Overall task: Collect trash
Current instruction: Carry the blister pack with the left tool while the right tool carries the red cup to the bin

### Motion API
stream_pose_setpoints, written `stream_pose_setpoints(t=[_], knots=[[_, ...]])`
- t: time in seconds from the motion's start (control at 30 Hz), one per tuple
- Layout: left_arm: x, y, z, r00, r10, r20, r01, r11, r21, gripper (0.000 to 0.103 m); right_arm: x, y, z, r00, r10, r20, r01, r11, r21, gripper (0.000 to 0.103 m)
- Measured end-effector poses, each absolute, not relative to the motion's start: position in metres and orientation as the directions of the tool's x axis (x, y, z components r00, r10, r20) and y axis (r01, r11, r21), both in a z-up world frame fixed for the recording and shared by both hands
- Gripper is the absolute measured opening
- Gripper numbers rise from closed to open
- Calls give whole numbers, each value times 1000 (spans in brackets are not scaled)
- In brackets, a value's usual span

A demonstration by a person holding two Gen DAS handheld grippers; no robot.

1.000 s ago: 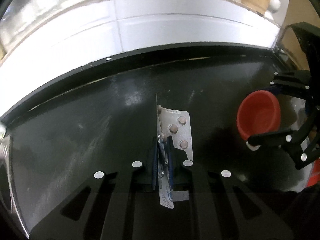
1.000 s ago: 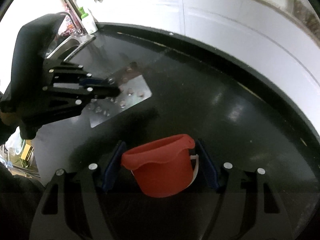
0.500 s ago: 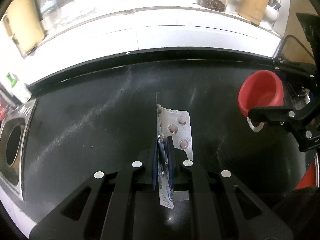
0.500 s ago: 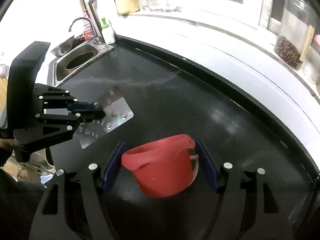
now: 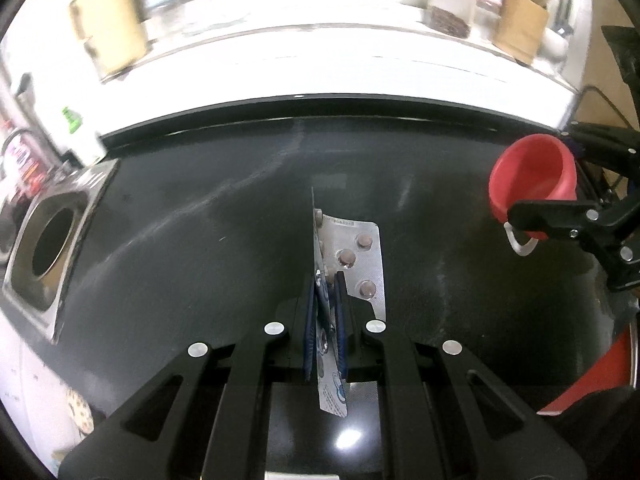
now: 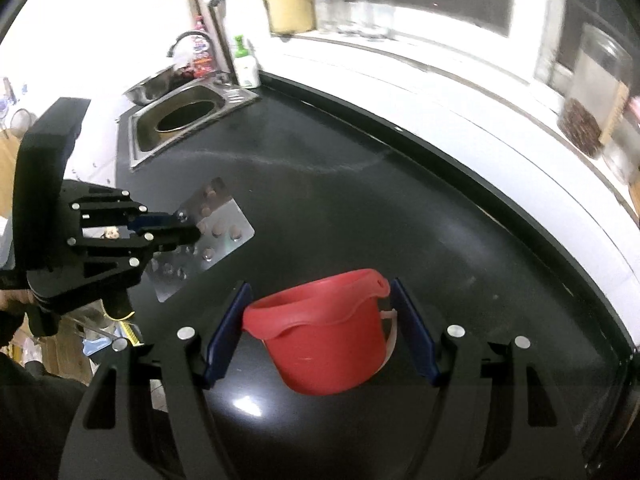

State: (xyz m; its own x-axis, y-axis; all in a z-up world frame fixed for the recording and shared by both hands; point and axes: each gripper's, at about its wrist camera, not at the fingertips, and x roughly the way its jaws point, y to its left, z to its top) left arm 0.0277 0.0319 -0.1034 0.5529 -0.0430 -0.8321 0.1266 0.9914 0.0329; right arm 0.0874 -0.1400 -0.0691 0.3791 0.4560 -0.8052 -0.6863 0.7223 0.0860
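Nearby, left tool pinching blister pack, right tool around red cup, above black counter beside sink.

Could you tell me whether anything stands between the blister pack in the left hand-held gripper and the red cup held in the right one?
Nothing visible does. The blister pack, clamped in the left hand-held gripper, and the red cup in the right hand-held gripper have only bare black countertop in the gap between them.

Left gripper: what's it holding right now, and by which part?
The left gripper is shut on a silver blister pack, pinched edge-on around its middle; both ends stick out past the pads.
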Motion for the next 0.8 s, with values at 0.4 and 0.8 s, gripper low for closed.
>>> stream_pose_setpoints(t=[0.4, 0.8], knots=[[-84, 161, -95, 538, 198, -819, -261, 963, 62, 8, 37, 19, -49, 227, 581, -782, -869, 484, 107, 70], [-250, 306, -127, 355, 401, -845, -648, 757, 86, 8, -73, 232, -75, -61, 611, -789, -974, 135, 180, 70]])
